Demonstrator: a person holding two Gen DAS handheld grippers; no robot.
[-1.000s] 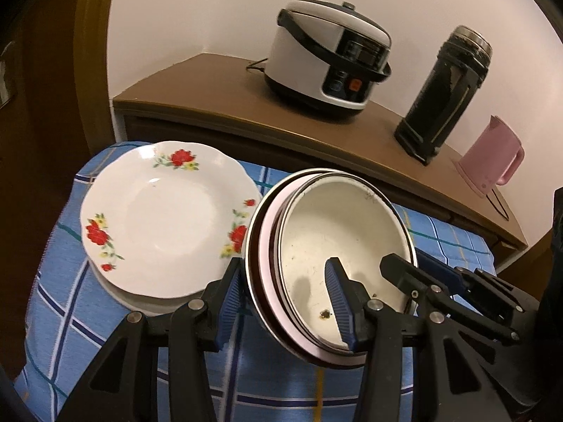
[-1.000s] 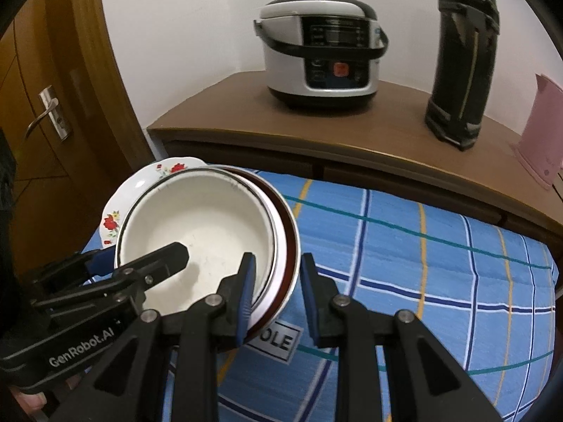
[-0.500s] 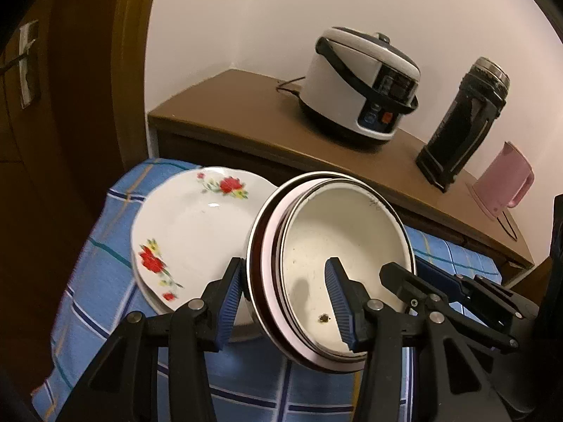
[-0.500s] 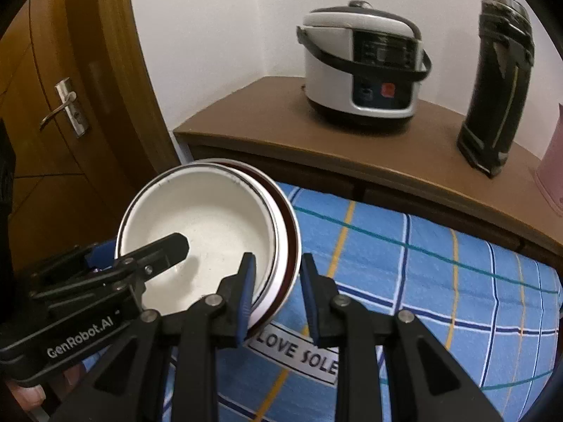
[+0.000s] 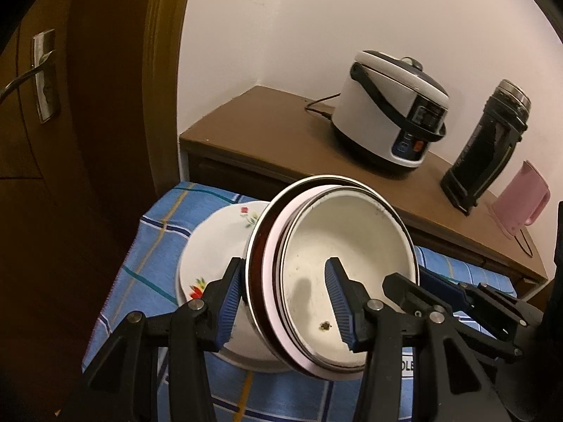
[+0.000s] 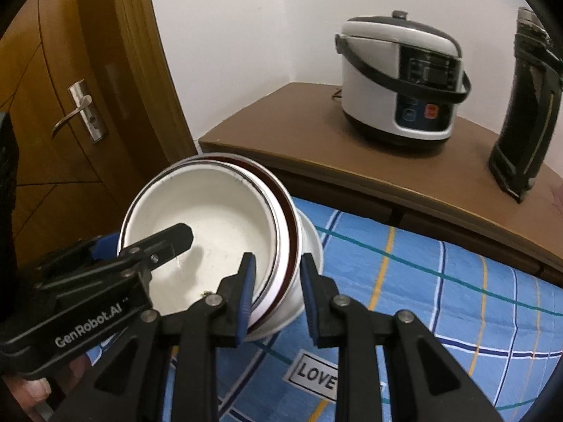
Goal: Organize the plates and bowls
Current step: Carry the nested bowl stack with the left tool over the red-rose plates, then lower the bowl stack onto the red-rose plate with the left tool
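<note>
A nested stack of bowls (image 5: 316,263), white enamel inside pink and dark-red rims, hangs tilted between both grippers. My left gripper (image 5: 283,302) is shut on its left rim, one pad outside and one inside the white bowl. My right gripper (image 6: 278,293) is shut on the stack's (image 6: 211,211) right rim. The right gripper's fingers (image 5: 404,285) reach into the bowl from the right in the left wrist view. A white plate with red flowers (image 5: 214,246) lies on the table, half covered by the stack. In the right wrist view its edge (image 6: 311,242) shows just beyond the stack.
A blue checked cloth (image 6: 440,281) covers the table. Behind it, a wooden sideboard (image 5: 264,123) carries a rice cooker (image 5: 390,109), a dark flask (image 5: 489,147) and a pink jug (image 5: 520,200). On the left stands a wooden door with a metal handle (image 6: 74,116).
Both grippers have carried the bowl stack to the left and a little up. It now overlaps the flowered plate, which lay beside it before. The grips are unchanged.
</note>
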